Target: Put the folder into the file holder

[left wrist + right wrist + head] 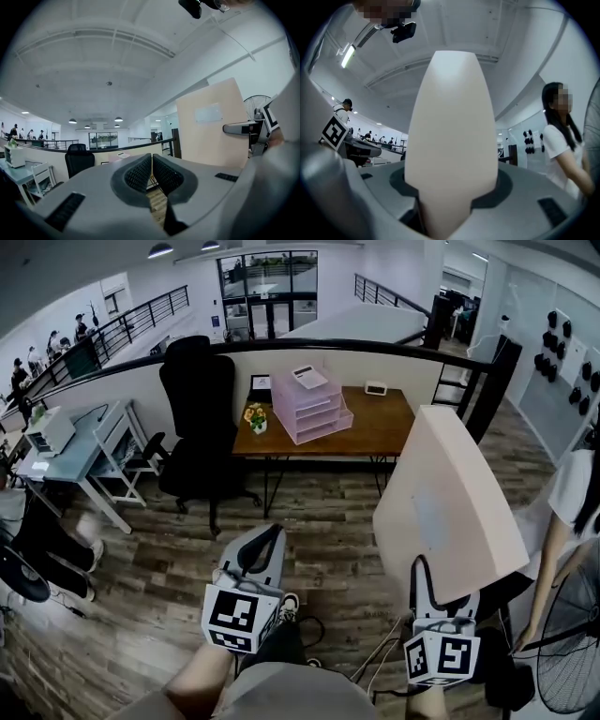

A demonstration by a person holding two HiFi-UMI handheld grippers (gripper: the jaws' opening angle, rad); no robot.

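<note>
Head view is showing a wooden desk (386,424) standing against a low white wall, with a black office chair (199,413) sitting just beside its left edge. A person in a white top (574,491) is standing at the right, next to a floor fan (574,645).

A cream folder (452,510) is being held up in the air over the plank floor, in front of the desk's right front corner and well apart from the pink file holder (315,410), which is standing near the middle of the desk. The right gripper (424,572) is clamping the folder's lower edge, and in the right gripper view both jaws are pressing on its sides. The left gripper (273,534) is hovering over the floor, carrying nothing; in the left gripper view its jaws are sitting closed, tips together.

A white calculator (310,377) is lying on top of the file holder, a small white device (376,387) is resting at the desk's back edge, and a little pot of yellow flowers (254,418) is standing near the left edge
</note>
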